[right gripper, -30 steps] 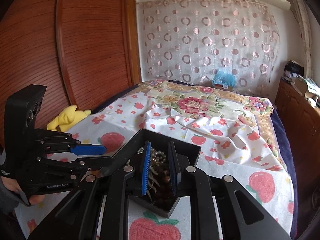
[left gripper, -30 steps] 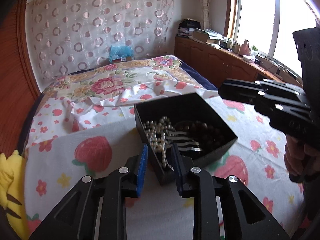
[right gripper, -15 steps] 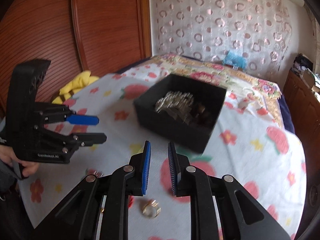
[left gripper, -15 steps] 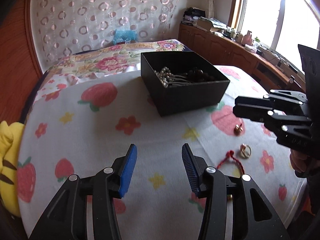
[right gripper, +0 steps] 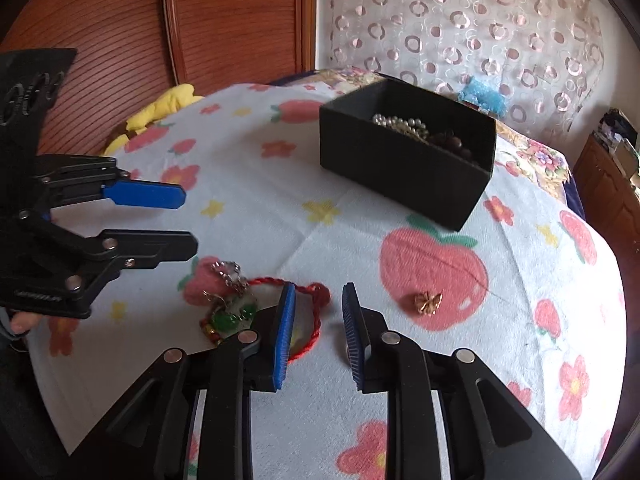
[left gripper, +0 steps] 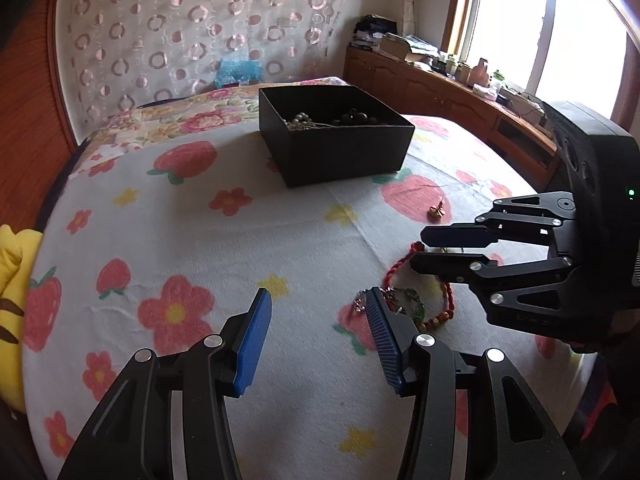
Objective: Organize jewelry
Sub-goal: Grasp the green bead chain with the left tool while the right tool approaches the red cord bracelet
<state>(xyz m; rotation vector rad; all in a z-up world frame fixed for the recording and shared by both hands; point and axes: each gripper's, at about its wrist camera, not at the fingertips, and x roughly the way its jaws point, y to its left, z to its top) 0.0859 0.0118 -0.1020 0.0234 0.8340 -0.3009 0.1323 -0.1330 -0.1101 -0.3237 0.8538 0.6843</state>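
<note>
On the bed [left gripper: 168,240], covered by a sheet printed with strawberries and flowers, 1 black box [left gripper: 336,140] stands far from both tools and already holds a pale bead strand [right gripper: 400,124] and dark beads [right gripper: 452,142]. The loose jewelry lies on the near part of the sheet, well apart from the box: 1 red cord bracelet [right gripper: 316,322], 1 green charm piece with a short chain [right gripper: 232,312], and 1 small gold ornament [right gripper: 428,302]. More small pieces may lie under the tools; this cannot be confirmed. The left tool [left gripper: 320,332] is spread with nothing between its pads, and the charm piece lies just beside its right-hand pad. The right tool [right gripper: 316,332] stands only narrowly parted and grips nothing; bare sheet shows in its gap. The relation that governs the next pick: the bracelet loop lies directly under and to the left of the right tool's left pad, with its knot just ahead of the tips, so the right tool is judged nearer to the cord. The gold ornament lies ahead and to the right of the same tool. The charm piece sits between the 2 tools, closer to the left one. A wider opening on the right tool would likely be needed to straddle the cord.
</note>
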